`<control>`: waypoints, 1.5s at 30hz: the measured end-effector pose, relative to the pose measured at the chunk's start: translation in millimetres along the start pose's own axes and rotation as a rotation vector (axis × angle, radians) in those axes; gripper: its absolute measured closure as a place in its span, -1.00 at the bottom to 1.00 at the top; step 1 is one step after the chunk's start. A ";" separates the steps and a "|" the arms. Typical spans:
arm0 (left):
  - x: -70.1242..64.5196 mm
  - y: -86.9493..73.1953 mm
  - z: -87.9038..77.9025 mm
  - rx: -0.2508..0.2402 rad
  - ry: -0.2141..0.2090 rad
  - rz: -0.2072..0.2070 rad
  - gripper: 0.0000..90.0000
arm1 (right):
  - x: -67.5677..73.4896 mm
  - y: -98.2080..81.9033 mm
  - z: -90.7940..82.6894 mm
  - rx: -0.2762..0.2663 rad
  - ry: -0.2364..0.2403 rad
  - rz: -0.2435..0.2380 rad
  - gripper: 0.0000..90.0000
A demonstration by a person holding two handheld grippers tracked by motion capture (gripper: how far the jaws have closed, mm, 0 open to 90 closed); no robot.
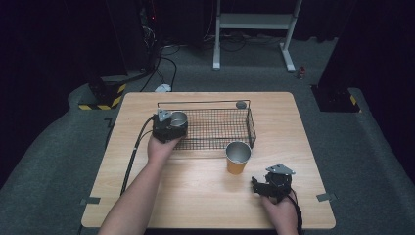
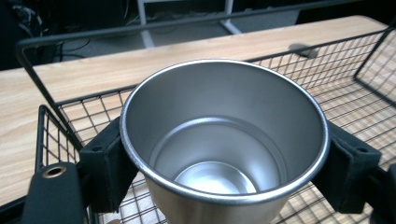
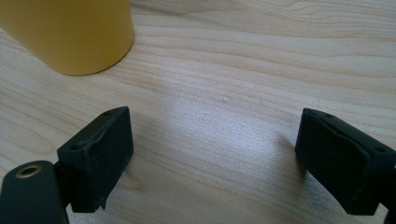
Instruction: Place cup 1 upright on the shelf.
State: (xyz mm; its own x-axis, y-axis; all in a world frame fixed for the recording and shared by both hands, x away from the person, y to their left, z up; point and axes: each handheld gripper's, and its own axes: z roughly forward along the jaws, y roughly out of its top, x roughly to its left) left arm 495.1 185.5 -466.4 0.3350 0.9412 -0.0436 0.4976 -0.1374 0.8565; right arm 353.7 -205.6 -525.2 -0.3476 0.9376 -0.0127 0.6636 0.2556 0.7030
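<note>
cups: 2 | left hand-held gripper (image 1: 172,122) clamps steel cup (image 2: 224,140) | right hand-held gripper (image 3: 215,154) agape, empty | yellow cup (image 1: 238,157)

overhead table (image 1: 205,186) view, two close gripper views

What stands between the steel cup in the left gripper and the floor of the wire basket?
Nothing visible does. The left gripper holds the steel cup upright over the wire basket, at its left end, and the mesh under it looks bare.
</note>
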 end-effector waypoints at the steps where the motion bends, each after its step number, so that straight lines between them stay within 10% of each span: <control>1: 0.0 0.0 1.2 0.010 0.001 -0.007 -0.58 | 0.0 0.0 0.0 0.000 0.000 0.000 -0.75; 45: -1.8 0.2 15.4 0.160 0.020 0.063 -0.59 | 0.0 0.0 0.0 0.000 0.000 0.000 -0.75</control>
State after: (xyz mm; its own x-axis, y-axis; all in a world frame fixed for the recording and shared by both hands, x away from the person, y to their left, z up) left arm 506.9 179.0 -474.1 0.3549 0.9347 0.0193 0.5977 -0.2427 0.7641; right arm 353.7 -205.7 -525.2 -0.3478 0.9375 -0.0124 0.6637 0.2556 0.7030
